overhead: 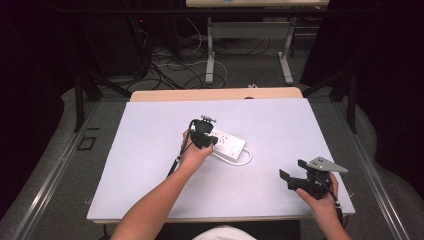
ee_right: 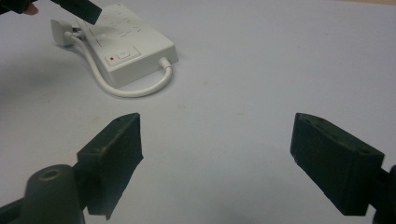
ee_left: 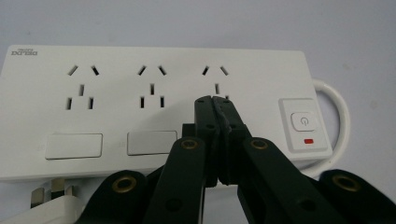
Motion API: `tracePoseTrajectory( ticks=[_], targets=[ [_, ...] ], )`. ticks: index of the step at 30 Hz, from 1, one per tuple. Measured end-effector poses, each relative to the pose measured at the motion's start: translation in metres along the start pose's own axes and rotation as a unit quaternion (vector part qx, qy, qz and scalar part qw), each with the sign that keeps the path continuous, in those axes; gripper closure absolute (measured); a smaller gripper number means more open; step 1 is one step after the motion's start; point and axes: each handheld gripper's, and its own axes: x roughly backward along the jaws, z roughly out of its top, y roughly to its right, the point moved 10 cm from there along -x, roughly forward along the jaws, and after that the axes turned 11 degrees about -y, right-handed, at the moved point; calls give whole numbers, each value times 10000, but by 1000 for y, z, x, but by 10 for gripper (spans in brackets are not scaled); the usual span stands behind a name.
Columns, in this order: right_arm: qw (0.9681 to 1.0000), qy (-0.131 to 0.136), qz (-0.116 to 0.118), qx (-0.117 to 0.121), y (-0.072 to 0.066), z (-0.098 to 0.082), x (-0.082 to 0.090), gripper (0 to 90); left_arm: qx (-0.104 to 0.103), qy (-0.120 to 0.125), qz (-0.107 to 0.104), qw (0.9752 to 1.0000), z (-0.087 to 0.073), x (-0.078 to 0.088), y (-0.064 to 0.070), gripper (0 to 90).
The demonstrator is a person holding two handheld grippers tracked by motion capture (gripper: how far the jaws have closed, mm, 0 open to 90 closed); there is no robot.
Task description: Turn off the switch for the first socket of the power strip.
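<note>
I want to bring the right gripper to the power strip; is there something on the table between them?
Nothing visible. From the right gripper, jaws open, only bare white table leads to the power strip; its cable loops on the near side.

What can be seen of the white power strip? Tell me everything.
The power strip is a white, plastic-looking flat bar lying on the pale table. It has three socket sets, a power button with a red mark, and a white cord looping to its plug. The shut left gripper is at the third socket.
</note>
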Motion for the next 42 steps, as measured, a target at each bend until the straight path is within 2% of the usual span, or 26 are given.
tracePoseTrajectory(
  ticks=[11, 19, 20, 21, 42],
  targets=[
    [10000, -30, 23, 7, 0, -1, 0, 163, 115, -216, -92, 9997, -4, -7, -1, 900],
    [10000, 11, 38, 0, -1, 0, -1, 163, 71, -287, -23, 9996, -4, -10, -3, 900],
    [10000, 11, 38, 0, -1, 0, -1, 163, 152, -289, -28, 9995, -5, -11, -2, 900],
    [10000, 9, 39, 0, -1, 0, -1, 163, 97, -311, -13, 9995, -5, -11, -3, 900],
    [10000, 12, 42, -4, 0, 0, -1, 163, 136, -317, -56, 9994, -5, -12, -3, 900]
  ],
)
